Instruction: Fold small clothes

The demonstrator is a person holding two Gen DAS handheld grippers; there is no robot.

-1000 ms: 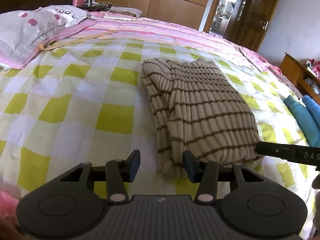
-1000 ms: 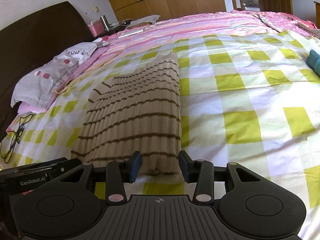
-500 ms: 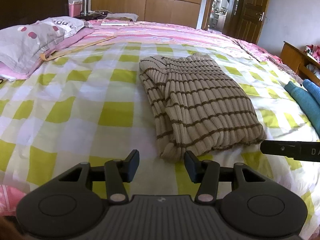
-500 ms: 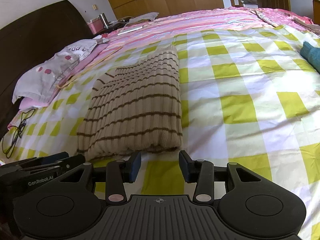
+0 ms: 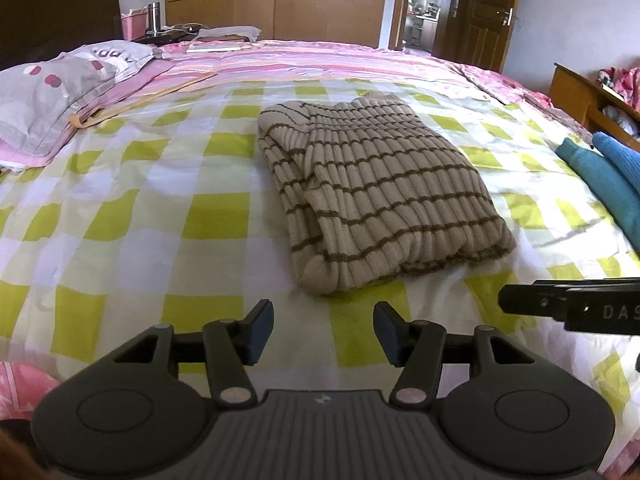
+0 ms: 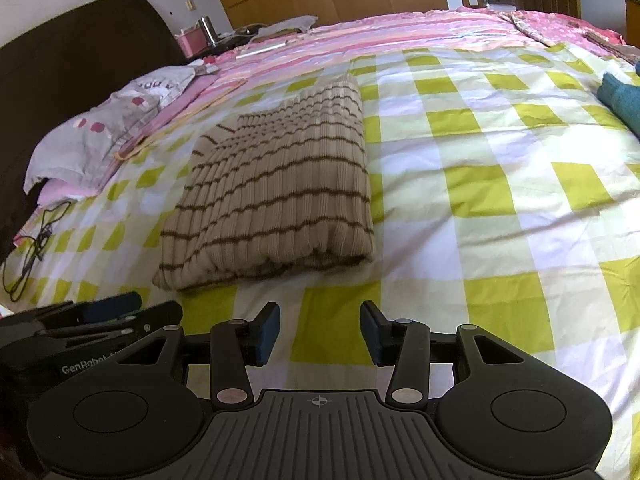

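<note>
I see the checked bedspread filling both views, with the folded striped sweater lying flat mid-bed. My left gripper hovers level just short of its near edge, jaws spread and empty. My right gripper sits alongside, likewise parted, holding nothing, clear of the sweater.

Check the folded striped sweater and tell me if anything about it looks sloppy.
Mostly tidy. The striped sweater lies folded on the checked bedspread, but its left edge shows an under layer sticking out past the top layer, so the fold is slightly uneven. Both grippers are open and clear of it.
</note>
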